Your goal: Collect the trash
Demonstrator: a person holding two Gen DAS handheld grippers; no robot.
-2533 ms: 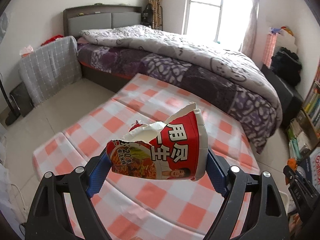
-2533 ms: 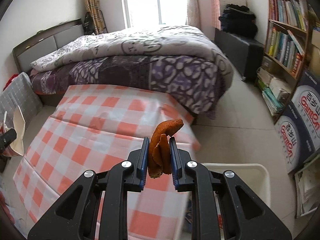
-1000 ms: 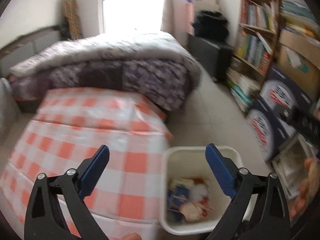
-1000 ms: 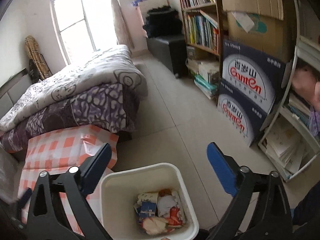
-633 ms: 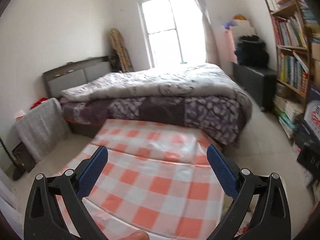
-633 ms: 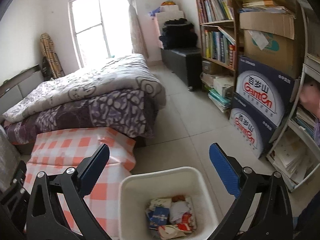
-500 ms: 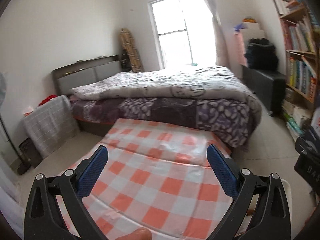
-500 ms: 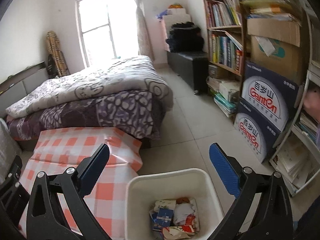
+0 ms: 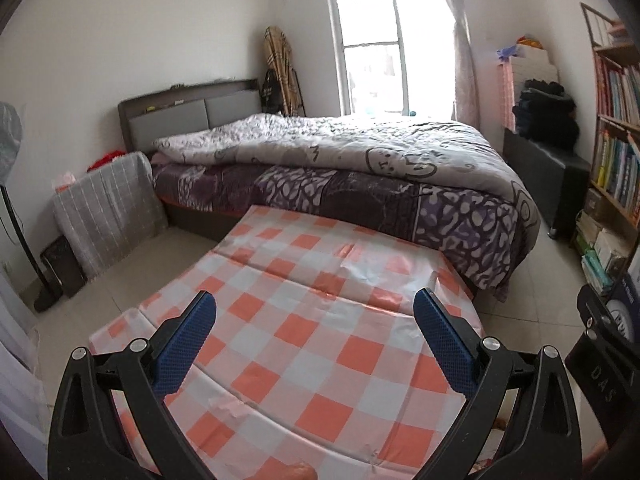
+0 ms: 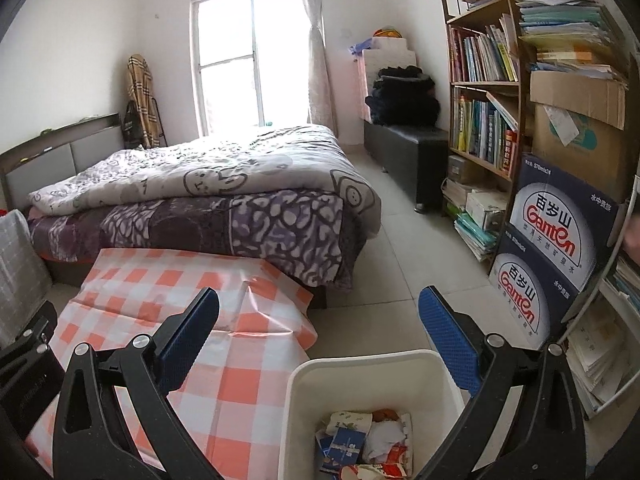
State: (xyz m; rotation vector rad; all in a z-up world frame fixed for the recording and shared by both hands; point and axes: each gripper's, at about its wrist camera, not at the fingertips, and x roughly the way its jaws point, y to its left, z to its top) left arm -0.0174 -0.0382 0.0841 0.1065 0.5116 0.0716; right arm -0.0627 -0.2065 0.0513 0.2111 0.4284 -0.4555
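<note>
Blue pads on both tools stand wide apart with nothing between them. The left gripper (image 9: 314, 344) hangs with its jaws spread over the orange-and-white checked cloth (image 9: 320, 312), which covers a low table and lies bare under the fingers. The right gripper (image 10: 318, 340) is likewise splayed, poised above the white trash bin (image 10: 360, 376), which sits on the tiled floor just beside the cloth's near corner. Down in the bin lies the collected trash (image 10: 368, 440): crumpled white paper, a blue-and-white packet, and red printed wrappers piled together at the bottom.

Beyond the table, touching its far edge, stands the bed (image 9: 360, 168) with a grey printed quilt heaped over a purple patterned cover. A bright window (image 10: 244, 56) is set in the wall behind the bed. On the right side of the room a bookshelf (image 10: 484, 92) is packed with books, and two dark blue boxes (image 10: 556, 252) lettered in red are stacked on the floor against it.
</note>
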